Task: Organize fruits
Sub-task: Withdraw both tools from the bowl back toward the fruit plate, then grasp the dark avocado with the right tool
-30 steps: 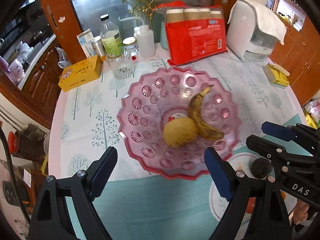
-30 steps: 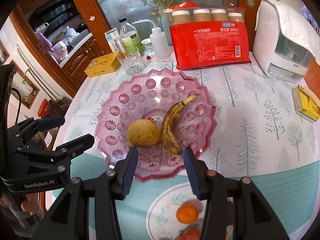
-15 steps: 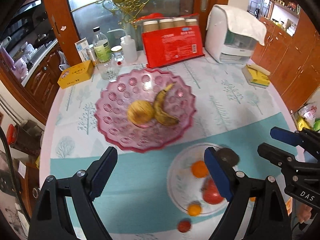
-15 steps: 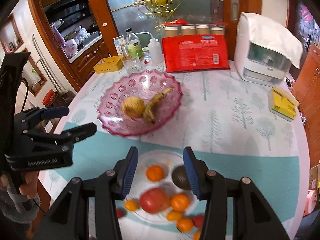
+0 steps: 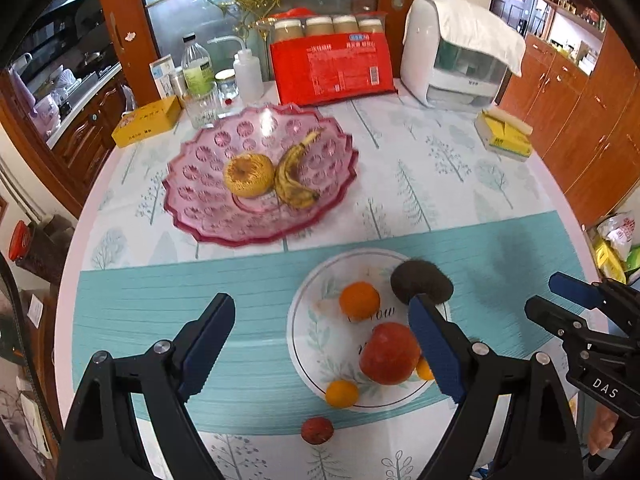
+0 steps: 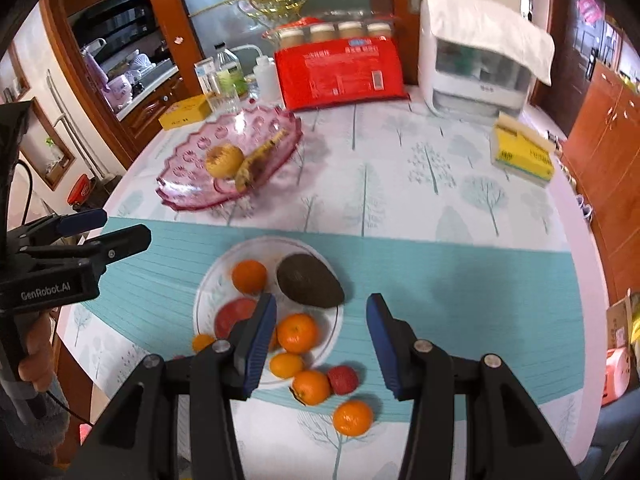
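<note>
Both grippers hang over the near edge of the round bench (image 5: pixel 440 168), each pointing steeply down, neither carrying anything. The left gripper (image 5: pixel 322 344) has its blue fingers (image 5: pixel 208 344) spread wide; the right gripper (image 6: pixel 320 344) shows a narrower gap, also empty.

Below them sits the white round plate with a leaf print (image 6: pixel 212 280), loaded with loose fruit: a dark oval avocado (image 6: pixel 310 286), a round orange mandarin (image 6: pixel 250 276), a second mandarin (image 6: pixel 298 332) and a big red tomato-like fruit (image 5: pixel 390 354). More small fruit has spilled off the plate onto the cloth at the near edge, a red strawberry-like piece (image 6: pixel 343 379) among it.

The likely destination, the scalloped pink glass dish (image 5: pixel 200 200), sits toward the far left of the bench and already holds a yellow round pear-like fruit (image 5: pixel 249 175) and a spotted brown banana (image 5: pixel 294 176).

The step in hand looks like picking the next fruit. The avocado is the clean choice for the right gripper: it lies at the plate's far rim with room on either side. Its gap looks tight for that width, so opening further before descending would help. Squeeze gently, since the fruit may be soft.

The crowding is the snag. The fruits cluster close, so a finger coming down between them could nudge one off the plate. A red packet (image 5: pixel 332 68) and a glass tumbler (image 5: pixel 202 106) stand just behind the dish, well clear of the carry path.
</note>
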Tool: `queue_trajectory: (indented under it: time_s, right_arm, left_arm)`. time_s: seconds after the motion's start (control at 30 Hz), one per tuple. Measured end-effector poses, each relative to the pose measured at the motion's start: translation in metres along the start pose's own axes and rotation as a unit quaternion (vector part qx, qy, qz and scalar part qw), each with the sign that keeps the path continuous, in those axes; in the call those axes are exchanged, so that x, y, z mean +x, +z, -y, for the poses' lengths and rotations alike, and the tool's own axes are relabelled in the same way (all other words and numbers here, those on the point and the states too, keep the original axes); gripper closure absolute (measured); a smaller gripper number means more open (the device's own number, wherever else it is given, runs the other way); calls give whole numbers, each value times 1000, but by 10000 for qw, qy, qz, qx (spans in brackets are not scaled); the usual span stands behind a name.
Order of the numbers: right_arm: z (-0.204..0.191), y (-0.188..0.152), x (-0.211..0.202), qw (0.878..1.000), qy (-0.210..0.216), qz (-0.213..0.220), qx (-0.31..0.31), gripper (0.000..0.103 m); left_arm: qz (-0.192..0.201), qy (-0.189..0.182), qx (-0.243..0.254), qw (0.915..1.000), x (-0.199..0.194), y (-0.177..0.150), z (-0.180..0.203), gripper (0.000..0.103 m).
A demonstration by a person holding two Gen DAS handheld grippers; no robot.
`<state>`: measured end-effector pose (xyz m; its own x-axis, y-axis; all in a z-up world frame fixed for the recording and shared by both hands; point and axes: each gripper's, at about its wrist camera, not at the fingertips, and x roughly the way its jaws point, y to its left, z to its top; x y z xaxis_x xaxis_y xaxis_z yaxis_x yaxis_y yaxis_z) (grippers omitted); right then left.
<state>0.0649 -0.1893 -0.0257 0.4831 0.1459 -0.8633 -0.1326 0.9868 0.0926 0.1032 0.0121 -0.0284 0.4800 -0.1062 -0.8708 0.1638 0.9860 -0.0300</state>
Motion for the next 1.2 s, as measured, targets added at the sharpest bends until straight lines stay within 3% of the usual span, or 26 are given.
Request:
queue_trajectory:
  time_s: [0.47,0.77,1.03,1.2]
  right_arm:
    - [22,-35,56,9987,95,-384,331,55]
    - [14,-29,76,9988,296,-393,42,53]
    - [3,-5,101,9983,307,-335,-355,51]
    - [-8,6,121,9962,298,-467,-669,50]
  left_arm:
    - [-1026,-226,-64,9944,89,-60,28,15]
    - [-1177,-462,-158,9918,119,-70,39,15]
    - [-1150,-1100,-407,9864,129,-70,39,42]
    - [-1094,-1269,-458,9848,132,-69,36,44]
